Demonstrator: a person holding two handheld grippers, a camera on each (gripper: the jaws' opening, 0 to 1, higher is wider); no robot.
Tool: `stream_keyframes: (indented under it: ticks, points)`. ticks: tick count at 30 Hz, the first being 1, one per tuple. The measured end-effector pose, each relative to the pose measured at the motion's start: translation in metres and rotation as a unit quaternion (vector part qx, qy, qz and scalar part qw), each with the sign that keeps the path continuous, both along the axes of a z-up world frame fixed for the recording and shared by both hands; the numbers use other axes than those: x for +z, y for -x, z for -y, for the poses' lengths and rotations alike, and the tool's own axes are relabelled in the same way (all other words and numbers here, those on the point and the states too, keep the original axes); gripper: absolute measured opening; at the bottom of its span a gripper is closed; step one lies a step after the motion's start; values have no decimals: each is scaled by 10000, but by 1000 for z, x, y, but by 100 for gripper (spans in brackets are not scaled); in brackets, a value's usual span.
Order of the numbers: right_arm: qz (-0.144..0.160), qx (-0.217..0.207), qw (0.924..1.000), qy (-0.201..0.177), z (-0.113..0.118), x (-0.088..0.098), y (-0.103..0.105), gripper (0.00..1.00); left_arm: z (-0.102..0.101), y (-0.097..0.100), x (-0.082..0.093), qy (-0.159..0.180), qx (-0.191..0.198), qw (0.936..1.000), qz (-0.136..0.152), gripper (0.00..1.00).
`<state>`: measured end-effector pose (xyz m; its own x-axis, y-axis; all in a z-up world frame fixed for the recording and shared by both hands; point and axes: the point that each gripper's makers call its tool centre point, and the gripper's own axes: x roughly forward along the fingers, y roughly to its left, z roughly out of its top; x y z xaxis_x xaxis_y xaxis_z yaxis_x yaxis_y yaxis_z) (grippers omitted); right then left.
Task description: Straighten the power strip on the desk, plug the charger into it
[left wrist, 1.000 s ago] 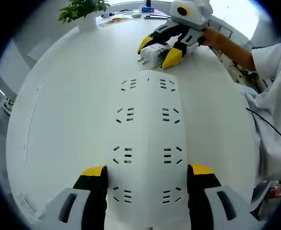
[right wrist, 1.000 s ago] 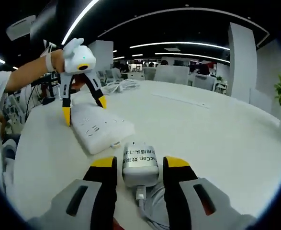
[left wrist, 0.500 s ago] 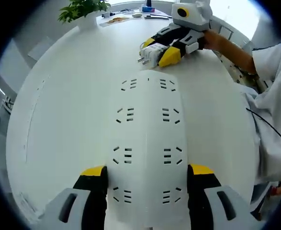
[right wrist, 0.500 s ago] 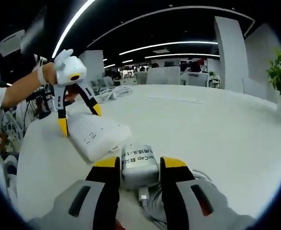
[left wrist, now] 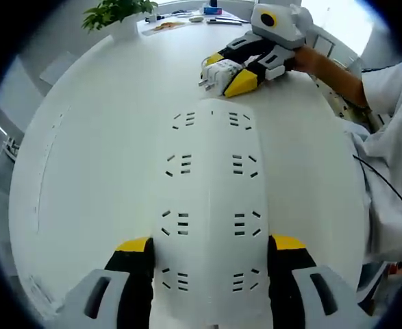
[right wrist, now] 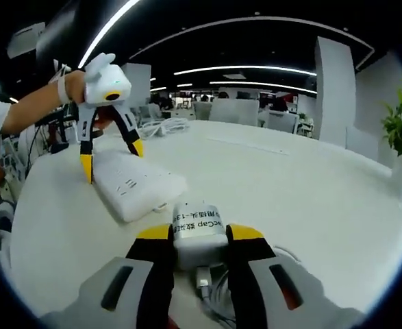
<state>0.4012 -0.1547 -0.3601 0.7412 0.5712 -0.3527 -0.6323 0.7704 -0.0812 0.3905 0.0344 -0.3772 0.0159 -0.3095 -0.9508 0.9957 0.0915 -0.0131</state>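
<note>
Power strip lies flat on the white desk, long axis running 6 to 12 o'clock in the left gripper view, so the straightening looks about done. Left gripper straddles the strip's near end, one yellow-tipped jaw on each long side; jaws look snug on the edges, but whether they actually press on it I cannot tell from this angle. In the right gripper view the same strip sits at 10 o'clock with the left gripper standing over its far end.

Right gripper has its jaws closed on the white charger, printed label facing up, cable trailing back toward 6 o'clock. In the left gripper view the charger shows at 12 o'clock, just past the strip's far end, prongs pointing at the strip, held in the right gripper, apparently off the desk surface.

Plugging is not yet done: all visible sockets are empty. Left to do: bring the charger over a socket, line up the prongs, push in. A potted plant stands at the far desk edge, 11 o'clock.
</note>
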Motion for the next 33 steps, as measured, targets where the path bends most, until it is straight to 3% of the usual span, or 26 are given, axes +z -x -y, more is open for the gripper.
stream_keyframes:
  ticks: [5,8,22,33]
  points:
    - [66,56,10000,-13,-2,1,1,28,0,0,0,-35,-4,10000,0,68]
    - [232,319,9990,212,-6,1,5,28,0,0,0,-65,5,10000,2,68]
    - [-90,433,9987,-262,-9,-1,8,29,1,-1,-1,-232,-26,9997,-5,67]
    - [-64,389,9988,-307,-8,0,7,29,5,-2,-1,-609,-253,9978,-3,67]
